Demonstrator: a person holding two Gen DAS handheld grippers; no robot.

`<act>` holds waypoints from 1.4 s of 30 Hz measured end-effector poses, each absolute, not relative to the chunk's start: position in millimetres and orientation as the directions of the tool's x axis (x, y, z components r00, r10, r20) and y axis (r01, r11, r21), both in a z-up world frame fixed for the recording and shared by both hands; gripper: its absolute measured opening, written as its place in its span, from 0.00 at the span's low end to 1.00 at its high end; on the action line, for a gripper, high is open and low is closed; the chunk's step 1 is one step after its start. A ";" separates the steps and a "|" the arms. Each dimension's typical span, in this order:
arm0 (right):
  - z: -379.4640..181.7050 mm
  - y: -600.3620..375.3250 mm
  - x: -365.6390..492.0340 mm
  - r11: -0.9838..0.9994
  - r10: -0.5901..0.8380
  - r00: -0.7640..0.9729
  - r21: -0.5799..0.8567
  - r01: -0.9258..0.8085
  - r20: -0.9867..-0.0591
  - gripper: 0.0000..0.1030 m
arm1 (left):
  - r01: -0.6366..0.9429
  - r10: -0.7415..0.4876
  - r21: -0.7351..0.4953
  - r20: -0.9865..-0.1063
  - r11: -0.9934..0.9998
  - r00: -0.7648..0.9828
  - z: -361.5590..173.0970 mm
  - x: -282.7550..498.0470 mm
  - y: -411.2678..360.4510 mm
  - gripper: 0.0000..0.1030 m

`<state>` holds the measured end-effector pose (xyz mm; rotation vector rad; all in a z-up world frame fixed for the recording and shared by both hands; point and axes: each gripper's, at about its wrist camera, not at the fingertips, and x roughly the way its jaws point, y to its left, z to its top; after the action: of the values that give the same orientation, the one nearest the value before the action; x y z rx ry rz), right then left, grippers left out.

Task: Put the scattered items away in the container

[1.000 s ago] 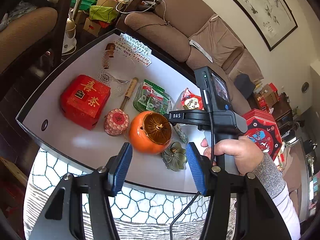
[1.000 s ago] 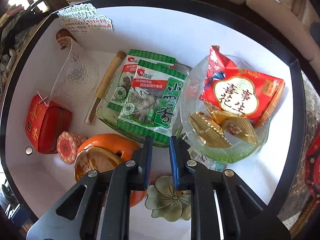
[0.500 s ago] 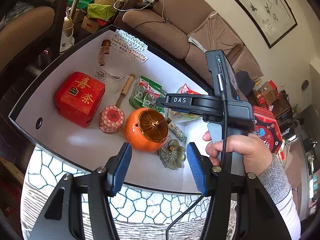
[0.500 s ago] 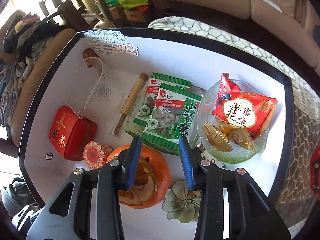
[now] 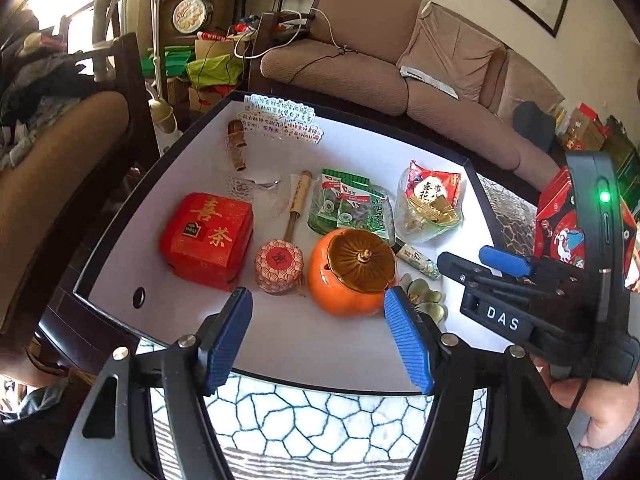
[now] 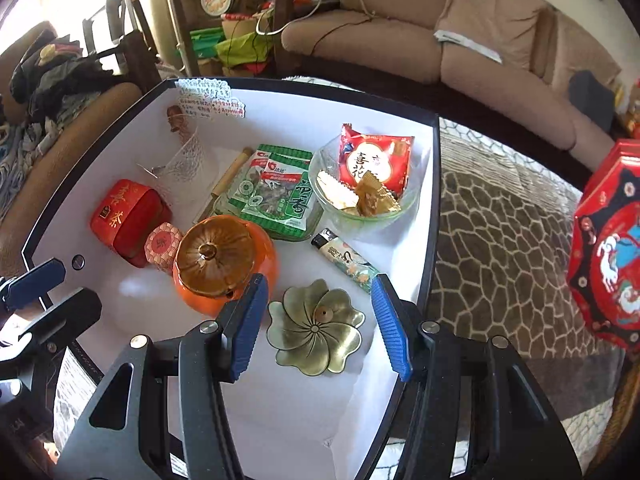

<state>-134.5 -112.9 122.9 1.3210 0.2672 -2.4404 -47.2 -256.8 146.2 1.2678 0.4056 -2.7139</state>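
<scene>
A white tray with a black rim (image 5: 120, 216) (image 6: 434, 216) holds a red tea tin (image 5: 206, 236) (image 6: 128, 216), a small patterned jar (image 5: 279, 266), an orange lidded pot (image 5: 352, 270) (image 6: 224, 258), green snack packets (image 5: 352, 208) (image 6: 280, 196), a glass bowl of sweets (image 5: 430, 204) (image 6: 364, 184), a lighter (image 6: 346, 258) and a brass flower dish (image 6: 316, 326). My left gripper (image 5: 318, 340) is open and empty at the tray's near edge. My right gripper (image 6: 316, 330) is open and empty, above the brass dish; it also shows in the left wrist view (image 5: 504, 262).
A red octagonal box (image 6: 612, 248) sits to the right on a patterned cloth (image 6: 500, 232). A brown sofa (image 5: 400, 76) runs behind the tray. A chair (image 5: 52, 152) and clutter stand to the left.
My right gripper has opened wide and pulled back and up from the snack packets toward the tray's near right. My left gripper has shifted slightly left and stayed open.
</scene>
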 end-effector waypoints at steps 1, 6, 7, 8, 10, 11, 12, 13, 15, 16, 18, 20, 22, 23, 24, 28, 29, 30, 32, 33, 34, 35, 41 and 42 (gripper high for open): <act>122.3 -111.6 -129.2 -0.924 -0.221 -0.512 0.011 0.382 -0.830 0.49 | 0.210 0.002 -0.182 -0.762 -0.961 -0.648 146.2 -47.5 -257.0 0.67; 118.7 -113.7 -104.6 -0.930 -0.197 -0.575 -0.035 0.367 -0.794 0.49 | 0.215 0.015 -0.195 -0.772 -0.957 -0.635 136.3 -53.7 -262.0 0.67; 118.3 -114.6 -101.1 -0.929 -0.195 -0.582 -0.040 0.367 -0.789 0.49 | 0.211 0.019 -0.195 -0.776 -0.958 -0.630 134.2 -54.9 -261.3 0.67; 118.3 -115.2 -97.8 -0.929 -0.199 -0.585 -0.039 0.368 -0.787 0.49 | 0.209 0.013 -0.185 -0.778 -0.960 -0.628 133.0 -55.6 -259.7 0.67; 118.1 -115.0 -92.3 -0.929 -0.217 -0.582 -0.018 0.371 -0.783 0.49 | 0.205 -0.003 -0.161 -0.780 -0.965 -0.626 132.4 -56.1 -256.4 0.67; 118.0 -114.9 -89.3 -0.929 -0.224 -0.583 -0.009 0.369 -0.781 0.49 | 0.200 -0.004 -0.156 -0.780 -0.967 -0.626 132.2 -55.9 -254.8 0.67; 118.2 -114.5 -86.8 -0.930 -0.230 -0.587 -0.001 0.367 -0.776 0.49 | 0.196 -0.002 -0.154 -0.781 -0.968 -0.624 131.7 -56.1 -253.4 0.67; 118.4 -113.7 -84.3 -0.930 -0.237 -0.590 0.005 0.367 -0.771 0.49 | 0.193 -0.003 -0.150 -0.783 -0.970 -0.622 131.0 -56.4 -252.1 0.67; 118.2 -112.0 -79.2 -0.931 -0.247 -0.596 0.016 0.365 -0.764 0.49 | 0.194 -0.015 -0.134 -0.786 -0.972 -0.619 129.8 -56.1 -249.9 0.67; 118.1 -110.8 -76.6 -0.930 -0.256 -0.596 0.026 0.366 -0.761 0.49 | 0.194 -0.025 -0.123 -0.785 -0.973 -0.619 129.8 -55.7 -248.6 0.67; 118.7 -109.6 -72.0 -0.929 -0.258 -0.602 0.023 0.370 -0.756 0.49 | 0.194 -0.044 -0.098 -0.784 -0.976 -0.619 130.0 -55.2 -246.1 0.67; 120.4 -107.8 -67.5 -0.931 -0.251 -0.612 0.015 0.364 -0.750 0.49 | 0.194 -0.063 -0.074 -0.784 -0.978 -0.617 130.0 -55.1 -244.2 0.67; 123.6 -103.5 -63.0 -0.932 -0.264 -0.617 0.031 0.362 -0.742 0.49 | 0.194 -0.071 -0.063 -0.784 -0.979 -0.617 130.1 -55.0 -243.5 0.67; 125.7 -100.9 -60.7 -0.933 -0.267 -0.620 0.036 0.359 -0.738 0.49 | 0.192 -0.070 -0.064 -0.783 -0.979 -0.618 130.6 -54.9 -243.2 0.67; 127.9 -97.9 -58.3 -0.933 -0.268 -0.623 0.039 0.357 -0.735 0.49 | 0.190 -0.070 -0.063 -0.781 -0.980 -0.621 131.7 -54.4 -242.6 0.67; 138.0 -78.8 -47.8 -0.927 -0.299 -0.628 0.062 0.371 -0.719 0.48 | 0.178 -0.081 -0.044 -0.768 -0.983 -0.635 137.6 -49.8 -234.7 0.67; 141.3 -73.5 -44.3 -0.928 -0.291 -0.634 0.050 0.369 -0.717 0.50 | 0.172 -0.073 -0.050 -0.767 -0.984 -0.638 138.9 -48.9 -231.5 0.67; 144.6 -67.8 -40.9 -0.938 -0.254 -0.649 0.019 0.346 -0.717 0.57 | 0.164 -0.061 -0.059 -0.765 -0.985 -0.641 140.2 -48.0 -227.5 0.67; 152.6 -48.4 -34.9 -0.944 -0.241 -0.664 0.014 0.328 -0.708 0.60 | 0.145 -0.040 -0.072 -0.759 -0.987 -0.650 143.2 -46.3 -215.6 0.67; 156.3 -35.6 -32.9 -0.949 -0.241 -0.664 0.028 0.315 -0.708 0.61 | 0.131 -0.033 -0.070 -0.756 -0.989 -0.654 144.9 -45.5 -207.2 0.67; 159.2 -22.3 -31.4 -0.955 -0.226 -0.668 0.028 0.294 -0.709 0.62 | 0.116 -0.029 -0.064 -0.752 -0.991 -0.658 147.2 -44.9 -197.3 0.67; 160.9 -8.8 -29.9 -0.962 -0.206 -0.676 0.020 0.273 -0.707 0.62 | 0.099 -0.022 -0.058 -0.746 -0.993 -0.666 150.1 -43.8 -186.1 0.67; 150.3 75.4 -28.1 -0.989 -0.096 -0.694 -0.013 0.150 -0.713 0.74 | -0.001 0.079 -0.107 -0.731 -0.994 -0.677 156.6 -34.0 -117.1 0.71; 145.5 88.5 -28.7 -0.992 -0.079 -0.694 -0.013 0.126 -0.716 0.79 | -0.010 0.085 -0.106 -0.726 -0.994 -0.682 155.9 -32.6 -106.1 0.72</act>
<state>-28.7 88.5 145.5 1.1755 0.0932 -2.7912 -32.6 -106.1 155.9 1.2706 0.1498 -2.9259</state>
